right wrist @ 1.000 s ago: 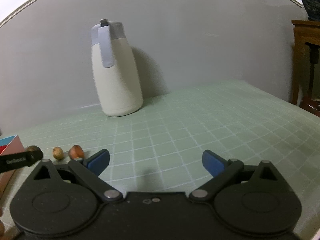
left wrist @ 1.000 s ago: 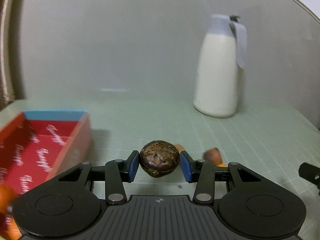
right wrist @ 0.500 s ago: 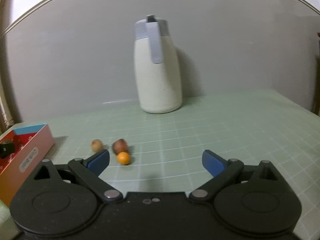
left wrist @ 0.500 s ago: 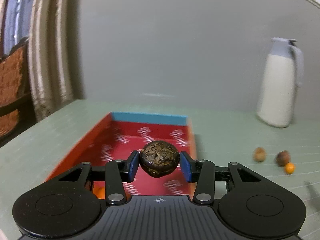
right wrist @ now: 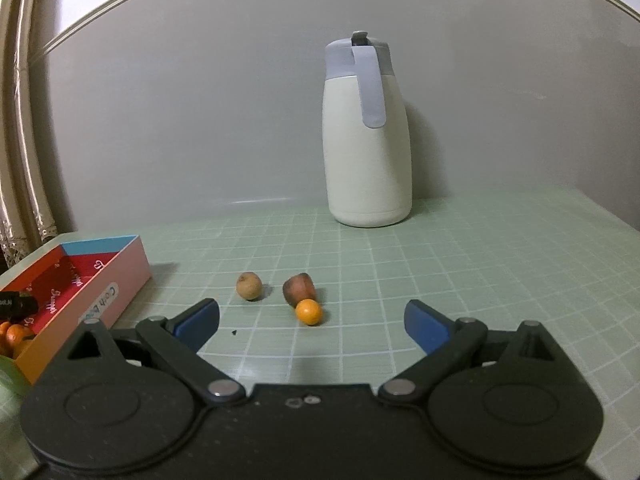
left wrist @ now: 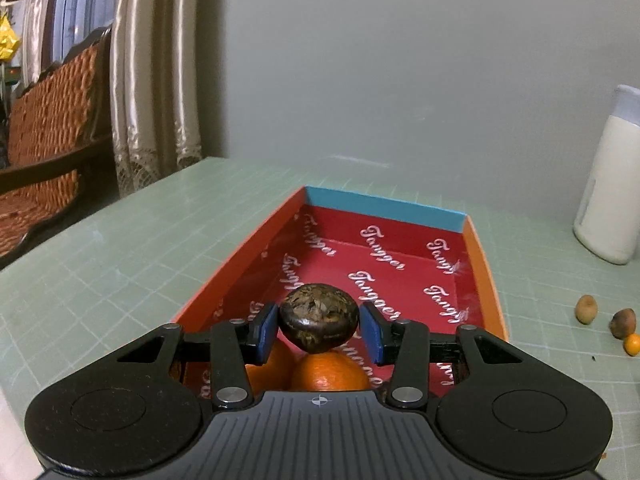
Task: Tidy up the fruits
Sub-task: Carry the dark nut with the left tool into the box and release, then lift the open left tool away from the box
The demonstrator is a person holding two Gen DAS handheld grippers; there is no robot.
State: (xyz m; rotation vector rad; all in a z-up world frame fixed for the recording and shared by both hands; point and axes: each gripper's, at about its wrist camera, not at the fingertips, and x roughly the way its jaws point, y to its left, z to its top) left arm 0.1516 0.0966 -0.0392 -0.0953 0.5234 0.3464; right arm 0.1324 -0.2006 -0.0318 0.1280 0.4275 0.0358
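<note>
Two oranges [left wrist: 328,372] are already lying at the red box's [left wrist: 484,280] near end as the left gripper [left wrist: 319,330], clamping a dark wrinkled fruit [left wrist: 319,317], is hovering above them. Farther right, the right gripper [right wrist: 312,322] is waiting wide and empty before three loose fruits: a kumquat [right wrist: 308,311], a brown fruit [right wrist: 298,288] and a tan one [right wrist: 249,285].

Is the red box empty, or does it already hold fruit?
Not empty. Oranges lie at the near end of the red box; the far floor is bare.
</note>
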